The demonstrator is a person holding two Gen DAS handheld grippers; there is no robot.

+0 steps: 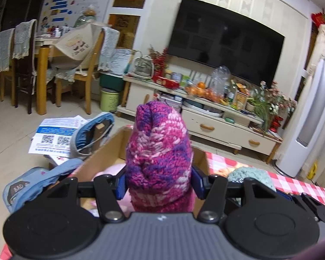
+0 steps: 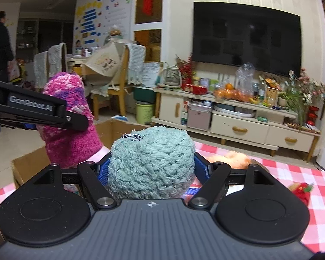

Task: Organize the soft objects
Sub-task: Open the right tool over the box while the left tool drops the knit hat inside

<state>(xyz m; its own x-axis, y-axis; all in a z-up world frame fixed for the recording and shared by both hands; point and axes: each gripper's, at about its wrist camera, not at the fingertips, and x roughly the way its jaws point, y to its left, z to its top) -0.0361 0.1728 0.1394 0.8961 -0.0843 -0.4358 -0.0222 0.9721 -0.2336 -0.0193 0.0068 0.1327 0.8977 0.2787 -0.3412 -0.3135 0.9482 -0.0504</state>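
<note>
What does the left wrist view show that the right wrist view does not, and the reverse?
Only the left wrist view shows the denim items and the printed papers on the floor left of the cardboard box.

Only the right wrist view shows a person in dark clothes at far left, the red ornament on the checked tablecloth, and the right gripper shut on the teal fuzzy hat.

Both show the left gripper holding the pink and purple knit hat, the box, the television and the cabinet.

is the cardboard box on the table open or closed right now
Open. The cardboard box shows its inner walls past the pink knit hat, with no flap over the top, and something pale pink lies inside.
</note>
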